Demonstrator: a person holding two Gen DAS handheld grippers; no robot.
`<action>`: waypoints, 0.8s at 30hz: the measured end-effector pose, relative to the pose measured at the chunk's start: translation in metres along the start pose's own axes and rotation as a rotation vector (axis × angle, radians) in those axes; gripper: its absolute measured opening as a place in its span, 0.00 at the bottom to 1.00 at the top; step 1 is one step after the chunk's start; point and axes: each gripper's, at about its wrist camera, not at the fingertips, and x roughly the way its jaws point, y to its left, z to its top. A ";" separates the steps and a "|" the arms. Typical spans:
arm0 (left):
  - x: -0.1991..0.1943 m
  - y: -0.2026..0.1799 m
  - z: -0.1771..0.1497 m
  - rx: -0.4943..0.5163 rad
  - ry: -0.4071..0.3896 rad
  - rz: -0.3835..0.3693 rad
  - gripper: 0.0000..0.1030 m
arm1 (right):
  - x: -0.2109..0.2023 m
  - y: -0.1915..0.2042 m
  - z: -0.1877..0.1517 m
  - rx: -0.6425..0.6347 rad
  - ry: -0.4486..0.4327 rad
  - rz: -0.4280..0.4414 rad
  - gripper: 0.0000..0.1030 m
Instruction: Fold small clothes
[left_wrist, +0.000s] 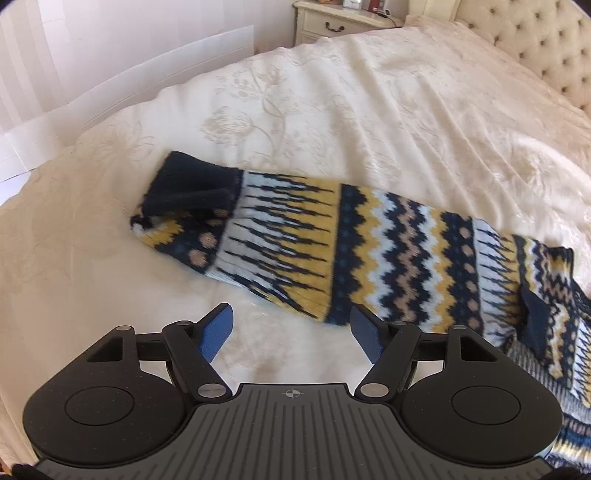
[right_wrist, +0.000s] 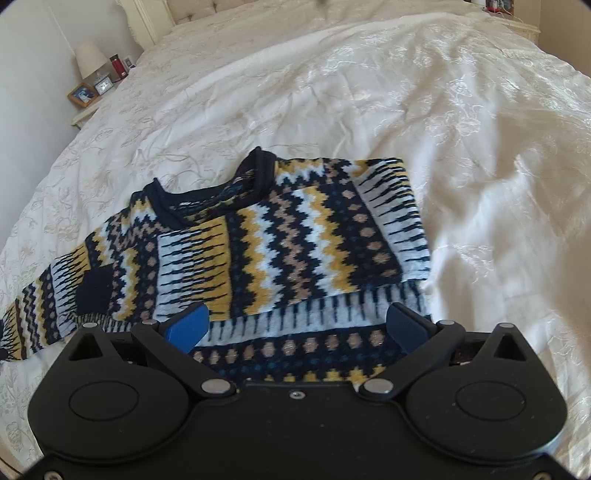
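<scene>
Across the middle of both frames a patterned sweater lies flat on the bed, one sleeve stretched out for folding. Left gripper hovers released near that sleeve's edge; right gripper, also released, hangs over the hem.
</scene>
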 end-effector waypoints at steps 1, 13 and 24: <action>0.002 0.008 0.004 -0.004 -0.004 0.011 0.67 | -0.001 0.007 -0.002 -0.006 0.001 0.004 0.99; 0.022 0.054 0.040 0.207 -0.062 0.211 0.67 | 0.007 0.060 -0.013 -0.018 0.045 0.025 0.99; 0.027 0.110 0.072 0.041 -0.093 0.205 0.67 | 0.019 0.092 -0.012 -0.047 0.077 0.032 0.99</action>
